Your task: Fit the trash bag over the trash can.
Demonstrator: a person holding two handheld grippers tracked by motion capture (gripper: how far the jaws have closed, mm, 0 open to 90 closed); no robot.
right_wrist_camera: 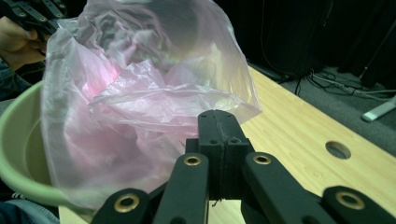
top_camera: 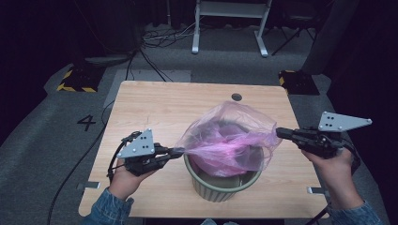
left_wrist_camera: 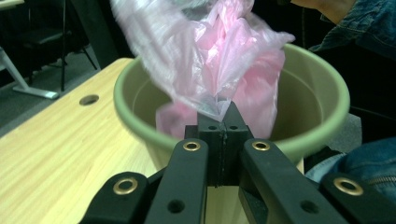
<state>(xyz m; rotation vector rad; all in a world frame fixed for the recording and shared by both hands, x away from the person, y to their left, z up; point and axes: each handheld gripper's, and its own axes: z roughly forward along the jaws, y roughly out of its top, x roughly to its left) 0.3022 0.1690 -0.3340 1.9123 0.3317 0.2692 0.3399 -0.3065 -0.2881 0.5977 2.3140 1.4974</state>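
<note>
High view: you are holding a pink plastic bag (top_camera: 230,140) stretched between both tongs over a green bin (top_camera: 224,183) standing on the counter (top_camera: 155,101), near its front edge. Your left tongs (top_camera: 179,152) are pinching the bag's left edge, jaws clamped tight on the film. Your right tongs (top_camera: 279,132) are pinching the right edge the same way. The bag's lower part is hanging inside the bin and its upper part is ballooning above the rim.

Left gripper view: the left tongs (left_wrist_camera: 223,122) are closed on a corner of the plastic bag (left_wrist_camera: 205,60), jaws pressed together with film between them. The green bin (left_wrist_camera: 299,140) is sitting just behind them, bag draping into it.

Right gripper view: the right tongs (right_wrist_camera: 220,126) are clamping the bag (right_wrist_camera: 140,102) at its edge, jaws together. The bin's rim (right_wrist_camera: 18,158) is showing at the left, counter (right_wrist_camera: 299,140) at the right.
</note>
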